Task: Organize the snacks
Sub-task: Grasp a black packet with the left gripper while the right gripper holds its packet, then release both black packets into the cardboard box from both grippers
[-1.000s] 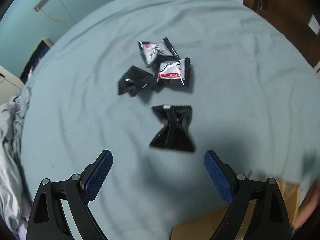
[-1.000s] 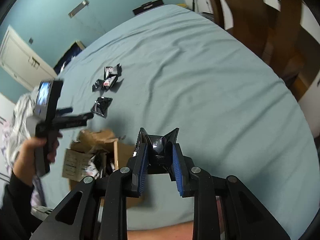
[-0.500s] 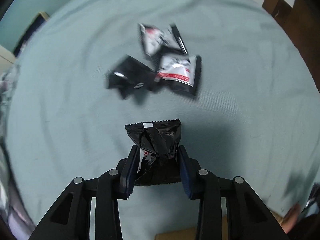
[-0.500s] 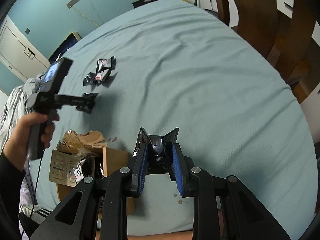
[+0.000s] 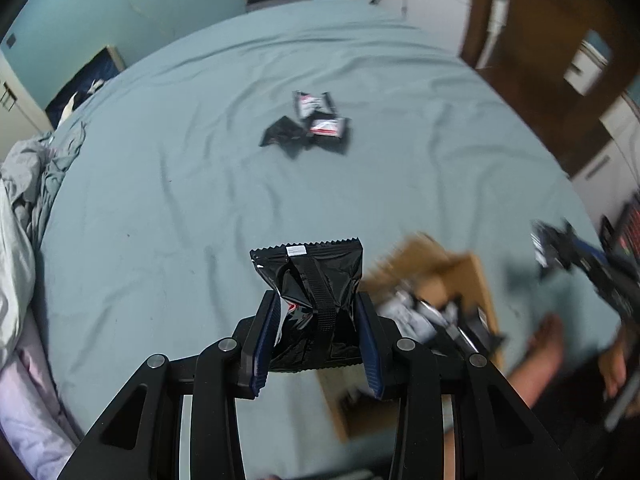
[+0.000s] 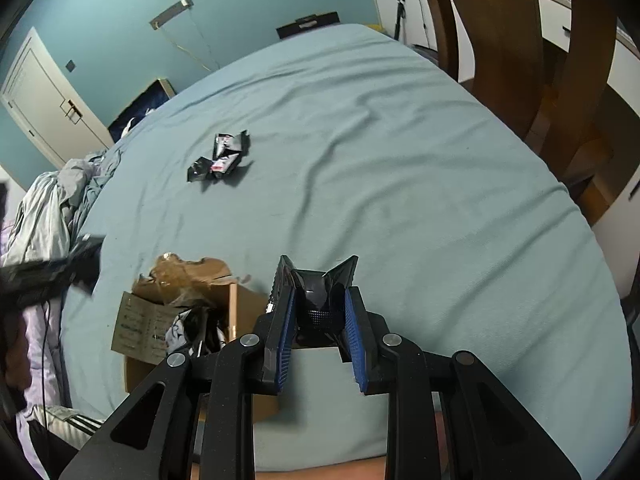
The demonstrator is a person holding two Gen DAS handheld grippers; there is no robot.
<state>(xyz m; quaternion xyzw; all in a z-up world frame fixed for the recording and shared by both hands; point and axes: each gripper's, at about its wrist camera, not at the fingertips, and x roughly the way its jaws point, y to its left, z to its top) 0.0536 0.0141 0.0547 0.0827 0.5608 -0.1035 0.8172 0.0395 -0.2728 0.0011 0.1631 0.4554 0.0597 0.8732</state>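
Observation:
My left gripper (image 5: 316, 304) is shut on a black snack packet (image 5: 314, 280) and holds it above the bed, just left of an open cardboard box (image 5: 456, 280) with packets inside. My right gripper (image 6: 318, 304) is shut on another black snack packet (image 6: 318, 280), held beside the same box (image 6: 180, 312). Three more black packets (image 5: 310, 126) lie in a cluster farther out on the teal sheet; they also show in the right wrist view (image 6: 220, 158). The left gripper shows blurred at the left edge of the right wrist view (image 6: 76, 264).
The teal bed sheet (image 6: 400, 160) fills both views. Crumpled grey bedding (image 5: 28, 184) lies at the left edge. A wooden chair (image 6: 520, 40) and white furniture stand at the right. The person's bare feet (image 5: 548, 344) are near the box.
My left gripper closed on the nearest packet, lifted it and pulled back toward the box. My right gripper kept its packet and barely moved.

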